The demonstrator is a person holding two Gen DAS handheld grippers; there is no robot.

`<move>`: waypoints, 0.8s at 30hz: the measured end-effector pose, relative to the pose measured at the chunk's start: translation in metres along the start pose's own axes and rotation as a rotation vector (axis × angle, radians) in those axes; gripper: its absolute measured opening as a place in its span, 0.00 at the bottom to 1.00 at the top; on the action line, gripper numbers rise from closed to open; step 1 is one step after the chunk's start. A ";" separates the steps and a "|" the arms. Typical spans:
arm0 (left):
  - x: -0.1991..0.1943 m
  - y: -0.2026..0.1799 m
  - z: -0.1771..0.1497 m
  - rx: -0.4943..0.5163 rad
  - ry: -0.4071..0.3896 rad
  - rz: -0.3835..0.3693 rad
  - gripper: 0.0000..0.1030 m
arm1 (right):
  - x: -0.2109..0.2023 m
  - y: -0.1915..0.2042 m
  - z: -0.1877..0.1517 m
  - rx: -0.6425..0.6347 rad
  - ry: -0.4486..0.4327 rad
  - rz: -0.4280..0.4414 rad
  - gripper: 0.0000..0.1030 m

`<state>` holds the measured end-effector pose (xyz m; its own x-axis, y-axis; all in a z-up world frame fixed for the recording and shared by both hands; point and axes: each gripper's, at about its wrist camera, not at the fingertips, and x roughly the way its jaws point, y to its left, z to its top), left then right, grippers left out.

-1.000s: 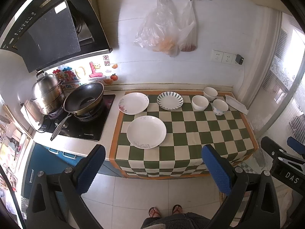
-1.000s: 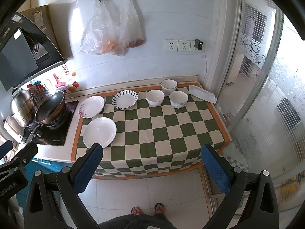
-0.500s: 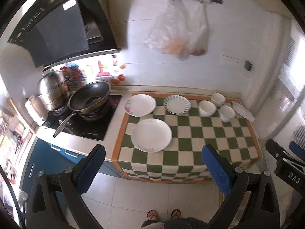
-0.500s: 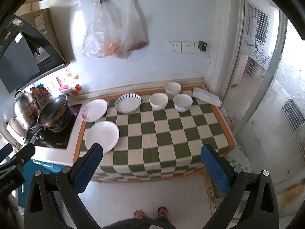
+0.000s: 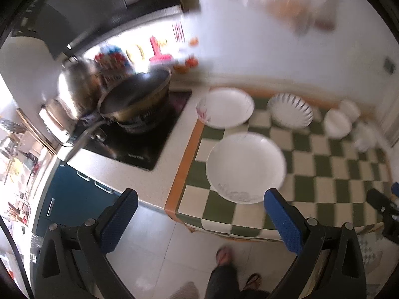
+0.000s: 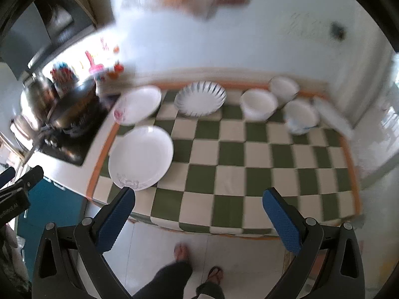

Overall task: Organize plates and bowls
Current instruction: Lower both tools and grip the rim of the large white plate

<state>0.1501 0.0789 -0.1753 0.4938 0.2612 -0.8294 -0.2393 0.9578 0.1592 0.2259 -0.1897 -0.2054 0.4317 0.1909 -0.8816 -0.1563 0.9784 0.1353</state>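
On the green-and-white checked cloth [image 6: 232, 154] lie a large white plate [image 6: 141, 157] [image 5: 245, 167], a plate with a red flower print [image 6: 138, 104] [image 5: 224, 107] behind it, and a blue-striped plate [image 6: 200, 97] [image 5: 290, 109]. Three white bowls stand at the back right: one [image 6: 258, 103], one [image 6: 284, 87] and one with blue marks [image 6: 301, 115]. My left gripper [image 5: 199, 211] is open, held above the floor in front of the large plate. Over the counter's front edge my right gripper [image 6: 198, 209] is also open and holds nothing. Both views are blurred.
A black wok [image 5: 136, 97] and a steel pot [image 5: 74, 87] sit on the hob [image 5: 147, 147] left of the cloth. Blue cabinets [image 5: 74, 196] stand under the counter. A person's feet [image 6: 182, 251] are on the tiled floor. A white flat object [image 6: 334, 117] lies at the cloth's right end.
Both grippers have moved forward and down toward the counter, so the plates and bowls look larger. The person has stepped forward. Nothing on the cloth has shifted.
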 end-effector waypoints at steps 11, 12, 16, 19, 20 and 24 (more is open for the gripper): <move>0.222 0.005 0.054 0.075 0.348 -0.157 0.92 | 0.243 0.036 0.066 0.018 0.295 0.092 0.90; 0.236 0.004 0.057 0.077 0.381 -0.178 0.89 | 0.255 0.037 0.069 0.028 0.319 0.100 0.83; 0.281 -0.002 0.061 0.119 0.468 -0.256 0.67 | 0.303 0.045 0.080 0.074 0.416 0.170 0.63; 0.301 -0.004 0.058 0.139 0.534 -0.287 0.44 | 0.336 0.045 0.083 0.142 0.498 0.227 0.48; 0.305 -0.004 0.057 0.138 0.550 -0.305 0.37 | 0.337 0.047 0.082 0.155 0.509 0.241 0.45; 0.303 -0.001 0.055 0.109 0.569 -0.383 0.26 | 0.347 0.047 0.080 0.189 0.529 0.241 0.25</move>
<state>0.3459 0.1634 -0.3979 0.0043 -0.1728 -0.9850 -0.0356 0.9843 -0.1728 0.4389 -0.0715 -0.4687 -0.1037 0.3908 -0.9146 -0.0132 0.9189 0.3942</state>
